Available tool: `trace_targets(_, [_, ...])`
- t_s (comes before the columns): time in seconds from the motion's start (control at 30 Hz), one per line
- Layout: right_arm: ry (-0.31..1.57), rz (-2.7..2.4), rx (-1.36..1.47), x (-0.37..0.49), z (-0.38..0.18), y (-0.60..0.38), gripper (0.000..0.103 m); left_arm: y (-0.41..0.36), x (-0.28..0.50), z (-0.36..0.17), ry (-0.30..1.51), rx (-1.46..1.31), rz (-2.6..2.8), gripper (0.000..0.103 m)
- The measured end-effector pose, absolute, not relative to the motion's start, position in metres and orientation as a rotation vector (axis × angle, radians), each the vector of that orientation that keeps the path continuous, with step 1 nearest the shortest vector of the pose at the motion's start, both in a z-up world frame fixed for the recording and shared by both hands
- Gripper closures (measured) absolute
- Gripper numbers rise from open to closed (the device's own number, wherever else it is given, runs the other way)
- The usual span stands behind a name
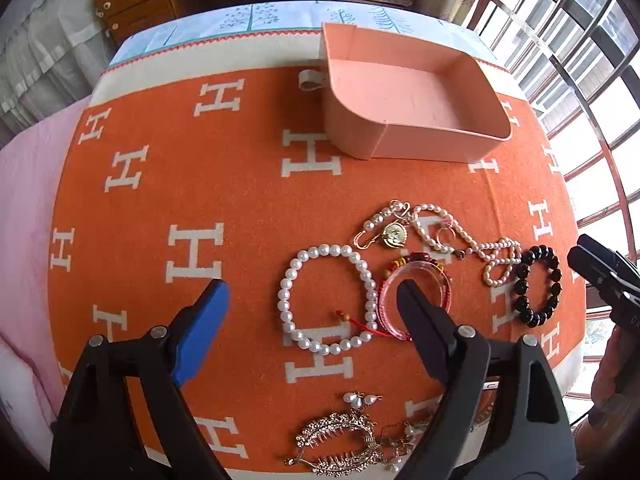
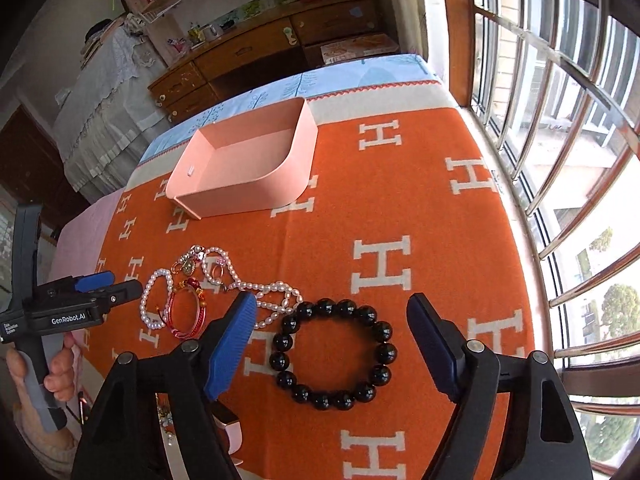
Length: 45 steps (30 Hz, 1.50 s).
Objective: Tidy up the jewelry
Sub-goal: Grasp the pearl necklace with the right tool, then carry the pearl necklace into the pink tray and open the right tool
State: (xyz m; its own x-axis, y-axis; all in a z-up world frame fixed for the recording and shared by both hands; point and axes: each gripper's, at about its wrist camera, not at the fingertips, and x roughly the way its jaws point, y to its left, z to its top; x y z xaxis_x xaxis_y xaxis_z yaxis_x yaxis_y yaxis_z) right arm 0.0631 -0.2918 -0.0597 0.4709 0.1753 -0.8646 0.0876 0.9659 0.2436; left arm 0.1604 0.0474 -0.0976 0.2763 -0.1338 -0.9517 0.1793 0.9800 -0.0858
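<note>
A white pearl bracelet point(image 1: 286, 292) lies on the orange blanket point(image 1: 240, 200), between the wide-spread fingers of my left gripper point(image 1: 312, 292), which is open and touches nothing. Its right finger hangs over a clear pink bangle point(image 1: 424, 267) tangled with a red cord. Beyond these lie a pearl necklace point(image 1: 460, 236) and a gold pendant point(image 1: 394, 234). A black bead bracelet point(image 2: 384, 330) sits between the fingers of my right gripper point(image 2: 330, 304), open above it. The empty pink tray point(image 1: 432, 144) stands at the back. From the right wrist view, the left gripper point(image 2: 120, 284) hovers by the pearl bracelet point(image 2: 150, 300).
A gold hair comb point(image 1: 340, 440) and a pearl brooch point(image 1: 360, 398) lie near the front edge. A small pink piece point(image 2: 232, 428) sits under the right gripper. Barred windows point(image 2: 560, 160) run along the right side. A wooden dresser point(image 2: 240, 60) stands behind the table. A hand point(image 2: 56, 376) grips the left handle.
</note>
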Motion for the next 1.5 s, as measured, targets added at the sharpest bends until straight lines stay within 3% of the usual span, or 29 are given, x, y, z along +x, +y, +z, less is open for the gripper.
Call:
trace_targets(0.17, [1.149,0.235,0.163,0.095,-0.088,-0.249,0.025,0.061,0.17,-0.116,1.342,0.006,-0.197,0.037])
trace_targets(0.37, [1.181,0.355,-0.003,0.119,-0.11,-0.202,0.041,0.07,0.172,-0.123,1.353,0.008,-0.186,0.039])
trace_targets(0.53, [1.188,0.382,-0.097,0.133,-0.12,-0.179,0.049,0.072,0.175,-0.13,1.375,0.023,-0.184,0.039])
trace_targets(0.6, [1.179,0.385,-0.151,0.135,-0.122,-0.172,0.055,0.07,0.175,-0.134,1.389,0.031,-0.187,0.039])
trace_targets(0.7, [1.169,0.386,-0.202,0.136,-0.124,-0.161,0.074,0.065,0.174,-0.138,1.382,0.064,-0.188,0.045])
trace_targets(0.77, [1.175,0.4,-0.186,0.137,-0.124,-0.158,0.098,0.061,0.173,-0.137,1.373,0.076,-0.192,0.059])
trace_targets(0.8, [1.183,0.406,-0.178,0.137,-0.125,-0.155,0.098,0.057,0.171,-0.135,1.365,0.099,-0.172,0.065])
trace_targets(0.87, [1.176,0.392,-0.174,0.134,-0.125,-0.155,0.098,0.059,0.172,-0.133,1.348,0.082,-0.16,0.098])
trace_targets(1.2, [1.023,0.38,-0.022,0.105,-0.044,-0.174,0.098,0.07,0.155,-0.076,1.179,0.039,-0.115,0.098])
trace_targets(1.5, [0.809,0.33,0.028,0.092,0.072,-0.174,0.098,0.028,0.13,0.037,0.986,0.089,-0.158,0.098])
